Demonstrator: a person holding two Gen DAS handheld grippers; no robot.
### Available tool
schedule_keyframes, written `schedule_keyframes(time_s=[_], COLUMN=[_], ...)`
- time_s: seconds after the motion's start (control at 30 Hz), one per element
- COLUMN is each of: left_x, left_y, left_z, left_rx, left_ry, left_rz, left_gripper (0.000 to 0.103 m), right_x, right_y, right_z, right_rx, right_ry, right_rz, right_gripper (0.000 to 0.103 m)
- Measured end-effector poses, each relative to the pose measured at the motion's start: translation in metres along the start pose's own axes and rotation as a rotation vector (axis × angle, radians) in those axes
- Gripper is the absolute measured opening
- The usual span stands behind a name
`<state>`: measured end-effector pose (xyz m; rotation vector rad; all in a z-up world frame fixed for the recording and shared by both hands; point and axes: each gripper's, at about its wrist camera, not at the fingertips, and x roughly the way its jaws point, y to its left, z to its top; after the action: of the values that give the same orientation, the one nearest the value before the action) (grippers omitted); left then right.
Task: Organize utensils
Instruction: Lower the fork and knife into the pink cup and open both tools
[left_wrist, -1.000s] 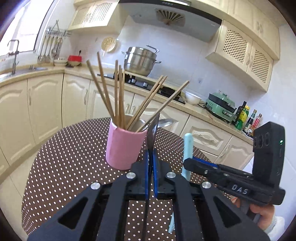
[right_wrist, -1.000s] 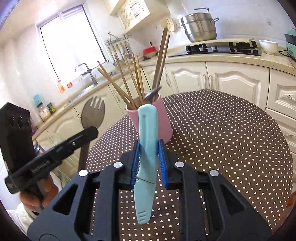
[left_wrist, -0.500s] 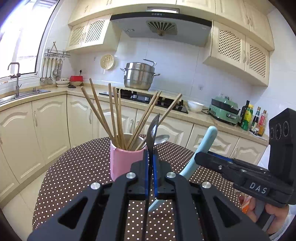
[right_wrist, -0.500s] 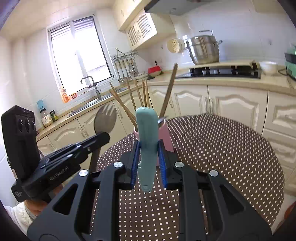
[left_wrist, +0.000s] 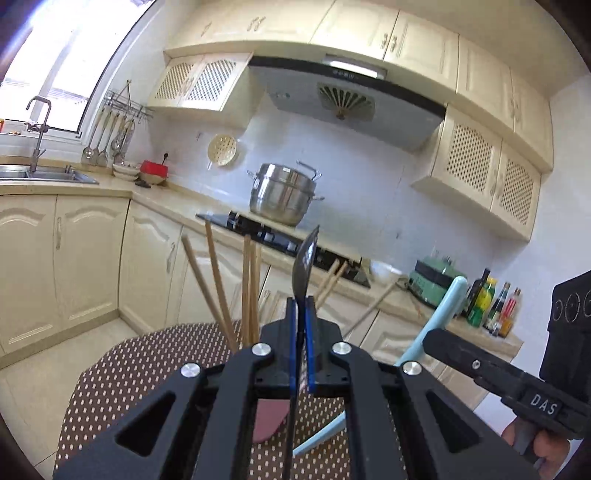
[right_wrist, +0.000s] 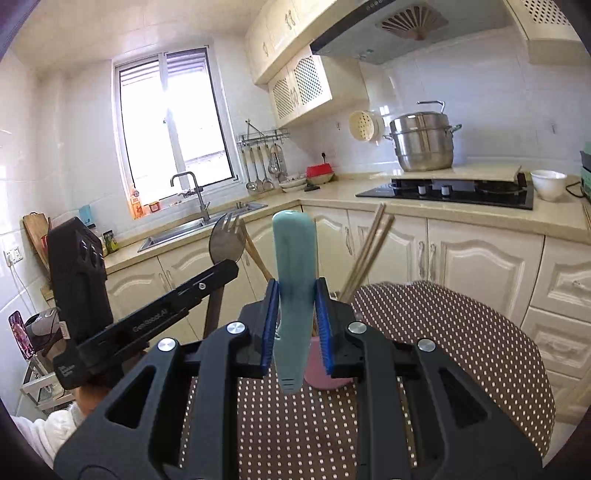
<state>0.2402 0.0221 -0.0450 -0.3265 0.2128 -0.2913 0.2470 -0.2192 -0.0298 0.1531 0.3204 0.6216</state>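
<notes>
So far, several wooden chopsticks are seen standing in the pink cylindrical holder on the brown polka-dotted worktop, so part of the sorting appears done. Two utensils are not yet placed. A dark metal spork with short tines is clamped edge-on in the left gripper, whose fingers are fully closed on its thin handle; in the right wrist view it is held at about ten o'clock from the holder. A pale blue plastic utensil handle is pinched upright in the right gripper, the fingers being narrowly parted only by the handle's width; its working end cannot be told. Both items are held above the holder's rim, near it but apart. It is judged that lowering each into the holder among the chopsticks is what remains, with crowding of the sticks a likely hindrance.
</notes>
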Motion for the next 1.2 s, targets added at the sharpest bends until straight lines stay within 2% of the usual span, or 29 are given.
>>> schedule_keyframes(time_s=[0.23,0.47,0.97,1.2], left_x=[0.024,0.051,0.092,0.098], left_y=[0.001,0.008,0.022,0.022], left_z=[0.019,0.017,-0.013,-0.023], left_rx=[-0.045,-0.080,-0.035,-0.014], left_ry=[-0.128,-0.204,-0.215,-0.182], left_rz=[-0.093,-0.122,-0.089,-0.059], left_gripper=[0.004,0.004,0.004,0.005], right_x=[0.017,0.037,0.066,0.073], right_y=[0.006,0.005,-0.013,-0.016], right_z=[0.030,0.046,0.032,0.028], right_rx=[-0.037,-0.080,-0.097,-0.094], right_ry=[-0.031,-0.031,0.030,0.051], right_rz=[-0.017,-0.042,-0.053,-0.051], right_gripper=[0.020,0.020,0.020,0.020])
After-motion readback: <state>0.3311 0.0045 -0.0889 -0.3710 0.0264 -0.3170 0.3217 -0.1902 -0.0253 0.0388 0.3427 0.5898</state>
